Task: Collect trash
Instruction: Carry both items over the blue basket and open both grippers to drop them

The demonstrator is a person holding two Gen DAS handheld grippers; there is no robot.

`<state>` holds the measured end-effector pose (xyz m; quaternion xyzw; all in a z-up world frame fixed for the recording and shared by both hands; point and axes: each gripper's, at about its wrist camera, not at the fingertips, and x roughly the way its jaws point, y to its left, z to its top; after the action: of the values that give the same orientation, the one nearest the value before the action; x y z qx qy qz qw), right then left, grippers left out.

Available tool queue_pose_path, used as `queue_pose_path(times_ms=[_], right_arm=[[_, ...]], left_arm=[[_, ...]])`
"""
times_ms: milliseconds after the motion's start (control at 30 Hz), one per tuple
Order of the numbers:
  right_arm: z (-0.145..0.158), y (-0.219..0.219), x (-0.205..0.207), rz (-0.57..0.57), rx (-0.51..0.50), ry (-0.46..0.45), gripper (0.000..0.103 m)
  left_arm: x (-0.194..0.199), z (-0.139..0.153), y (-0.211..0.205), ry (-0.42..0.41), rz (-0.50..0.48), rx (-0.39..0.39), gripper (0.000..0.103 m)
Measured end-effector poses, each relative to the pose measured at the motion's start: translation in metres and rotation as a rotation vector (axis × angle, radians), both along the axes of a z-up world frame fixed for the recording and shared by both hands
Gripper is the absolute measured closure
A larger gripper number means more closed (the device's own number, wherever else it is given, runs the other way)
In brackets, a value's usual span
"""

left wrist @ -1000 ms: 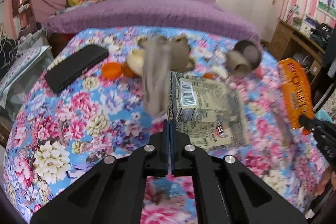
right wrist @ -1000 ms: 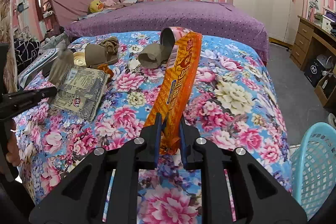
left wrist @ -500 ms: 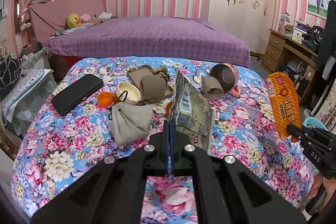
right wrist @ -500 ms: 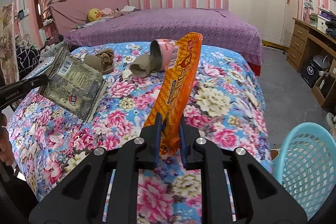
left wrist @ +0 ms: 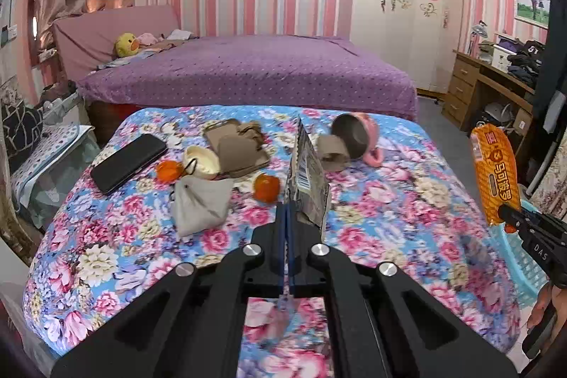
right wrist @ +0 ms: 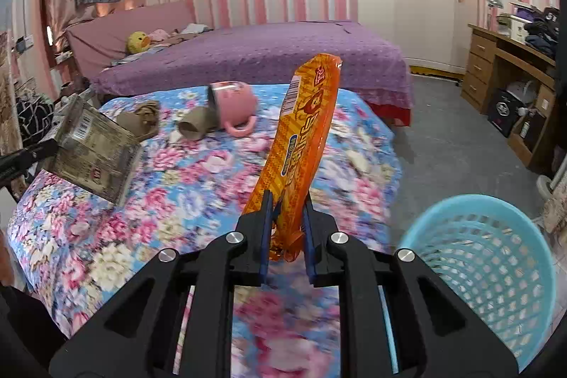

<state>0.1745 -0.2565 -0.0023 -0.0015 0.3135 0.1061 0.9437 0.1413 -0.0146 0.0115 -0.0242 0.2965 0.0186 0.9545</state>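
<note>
Right gripper (right wrist: 286,238) is clamped on the bottom crimped end of the orange wrapper (right wrist: 303,133); the pack stands up and leans away from the jaws, held clear above the floral bedspread (right wrist: 198,179). It looks long, light and crinkly, likely a slick film that could slide in the pads, so the seam end is a sound spot to pinch. Some stiffness shows, since it keeps its shape with no droop.

Left gripper (left wrist: 287,218) is closed tight on the lower edge of the grey packet (left wrist: 306,176), jaws nearly touching, so the material is thin. The packet is flat, creased, barcode side showing, and raised off the bedspread. Probably near weightless and floppy; an edge grip works, but it may flap or twist when moved.

The blue basket (right wrist: 485,271) sits low on the right, off the bed, just beside the right gripper; I judge it the drop target.

Left on the bedspread: cardboard tube (left wrist: 333,147), cardboard tray (left wrist: 235,149), grey pouch (left wrist: 200,201), two orange caps (left wrist: 266,187). All look light. Pink mug (right wrist: 232,103) and phone (left wrist: 129,162) look like non-trash.
</note>
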Motion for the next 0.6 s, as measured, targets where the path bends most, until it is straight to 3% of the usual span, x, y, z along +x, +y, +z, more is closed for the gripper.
queue_pose_path(times_ms=[367,600], right_arm=[[-0.004,-0.104,-0.023,-0.192,0.007,0.010,0.087],[-0.013,-0.145,-0.036,-0.245,-0.038,0.038,0.087]], left_arm=[[-0.004,0.016,-0.057,-0.021,-0.088,-0.017,0.102],[0.001,0.020,-0.100,-0.026,-0.157,-0.003,0.102]])
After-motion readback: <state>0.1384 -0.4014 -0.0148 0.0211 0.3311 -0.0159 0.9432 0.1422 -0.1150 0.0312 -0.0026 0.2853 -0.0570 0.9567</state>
